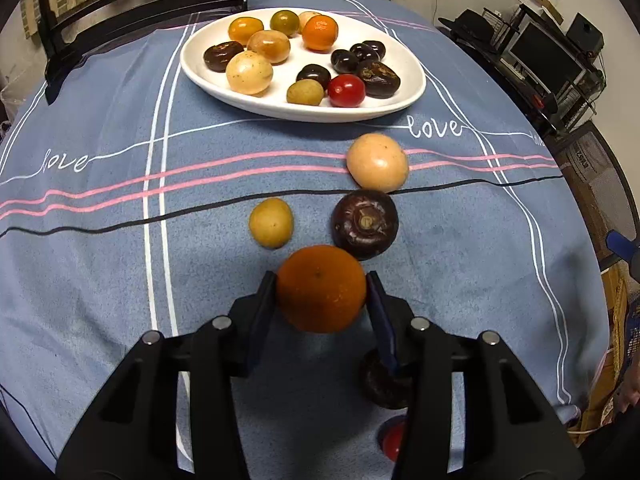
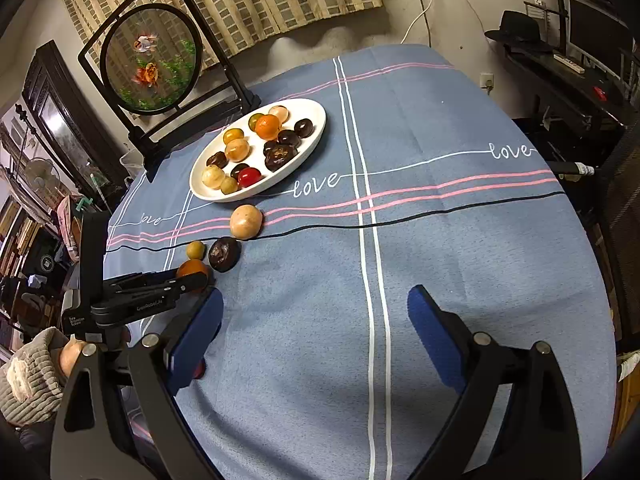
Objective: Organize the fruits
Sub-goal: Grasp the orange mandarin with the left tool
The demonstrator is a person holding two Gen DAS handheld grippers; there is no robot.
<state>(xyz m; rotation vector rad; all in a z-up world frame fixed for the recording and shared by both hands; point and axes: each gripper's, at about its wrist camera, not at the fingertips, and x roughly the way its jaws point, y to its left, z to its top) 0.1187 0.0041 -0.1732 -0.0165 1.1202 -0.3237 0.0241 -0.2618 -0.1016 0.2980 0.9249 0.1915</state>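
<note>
My left gripper (image 1: 321,288) is clamped on the round orange mandarin (image 1: 321,289), pads on its L & R sides, just above the blue checked table (image 1: 100,280). The oval white ceramic plate (image 1: 412,92) w/ the other fruit lies straight ahead, past the dark purple fruit (image 1: 365,224); its long axis runs crosswise to my reach. My right gripper (image 2: 316,320) hangs wide open, empty, farther from the plate.

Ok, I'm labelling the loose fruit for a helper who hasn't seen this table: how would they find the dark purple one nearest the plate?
Start at the white plate on the blue tablecloth and come toward the camera past the large pale peach fruit. Right behind it sits the dark purple fruit, just ahead of the orange. It alone shows a round tan stem scar on top.
</note>
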